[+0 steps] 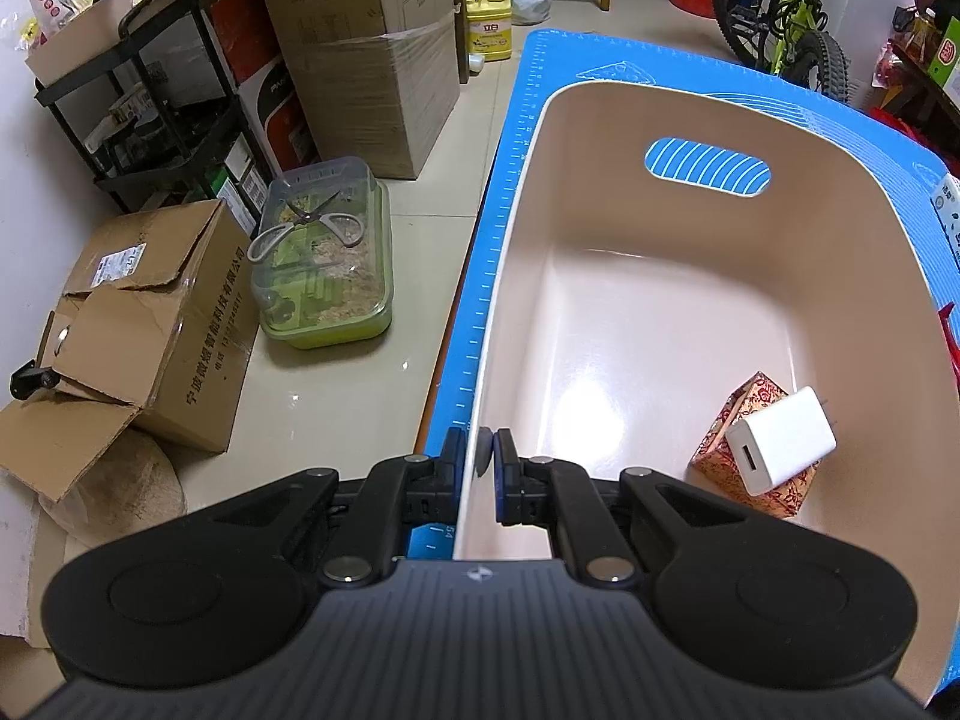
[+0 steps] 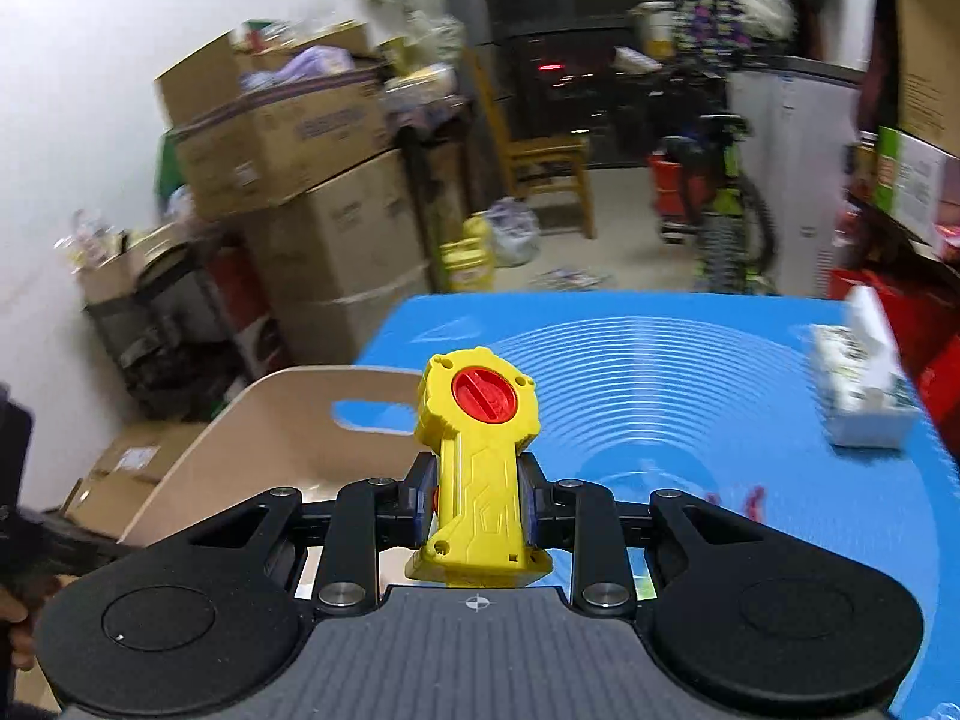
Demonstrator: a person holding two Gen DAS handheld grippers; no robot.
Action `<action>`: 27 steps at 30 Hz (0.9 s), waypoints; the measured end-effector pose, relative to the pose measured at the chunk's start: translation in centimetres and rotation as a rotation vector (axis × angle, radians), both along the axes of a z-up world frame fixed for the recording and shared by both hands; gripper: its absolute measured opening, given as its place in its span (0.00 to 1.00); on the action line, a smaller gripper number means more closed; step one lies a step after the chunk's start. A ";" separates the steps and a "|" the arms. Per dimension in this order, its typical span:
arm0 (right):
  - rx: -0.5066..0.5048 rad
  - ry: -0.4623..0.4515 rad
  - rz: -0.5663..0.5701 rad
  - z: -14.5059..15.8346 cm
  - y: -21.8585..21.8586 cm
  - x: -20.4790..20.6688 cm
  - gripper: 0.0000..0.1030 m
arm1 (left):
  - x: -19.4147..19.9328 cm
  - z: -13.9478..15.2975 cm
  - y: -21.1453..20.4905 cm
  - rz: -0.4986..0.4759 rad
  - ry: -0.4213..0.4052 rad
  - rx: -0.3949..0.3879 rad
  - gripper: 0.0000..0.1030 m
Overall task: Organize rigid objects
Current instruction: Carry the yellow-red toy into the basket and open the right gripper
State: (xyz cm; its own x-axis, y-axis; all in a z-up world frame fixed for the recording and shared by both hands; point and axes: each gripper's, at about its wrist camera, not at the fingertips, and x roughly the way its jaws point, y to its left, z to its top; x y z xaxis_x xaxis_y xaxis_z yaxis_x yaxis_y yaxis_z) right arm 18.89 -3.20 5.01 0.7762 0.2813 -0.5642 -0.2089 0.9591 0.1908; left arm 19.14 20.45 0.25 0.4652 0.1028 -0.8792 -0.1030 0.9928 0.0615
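The left gripper (image 1: 479,456) is pinched on the near left rim of the beige bin (image 1: 600,324), one finger outside the wall and one inside. The right gripper (image 2: 477,501) clamps the handle of a yellow toy launcher (image 2: 477,456), whose round head with a red knob (image 2: 485,394) points to 12 o'clock.

Around the right gripper, the bin sits at about 10 o'clock on the blue mat (image 2: 690,372), and a white tissue pack (image 2: 864,384) lies on the mat at 2 o'clock, well apart from the toy.

Off the mat's left edge, on the floor, a clear-lidded green box (image 1: 327,276) carries scissors (image 1: 306,227) on its lid, beside an open cardboard box (image 1: 150,324).

Inside the bin, at 3 o'clock from the left gripper, a white charger (image 1: 780,441) rests on a red-patterned packet (image 1: 750,462) against the right wall.
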 end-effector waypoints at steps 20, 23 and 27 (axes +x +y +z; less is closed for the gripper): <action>-0.257 0.165 0.282 -5.2 11.0 0.0 0.36 | 0.0 0.2 -0.3 -0.012 -0.005 0.017 0.11; -0.233 0.190 0.290 -5.4 11.0 -0.1 0.43 | 0.0 0.1 -0.3 -0.014 -0.006 0.017 0.11; -0.201 0.166 0.295 -4.6 10.7 -0.5 0.58 | 0.0 0.0 -0.2 -0.011 -0.002 0.017 0.11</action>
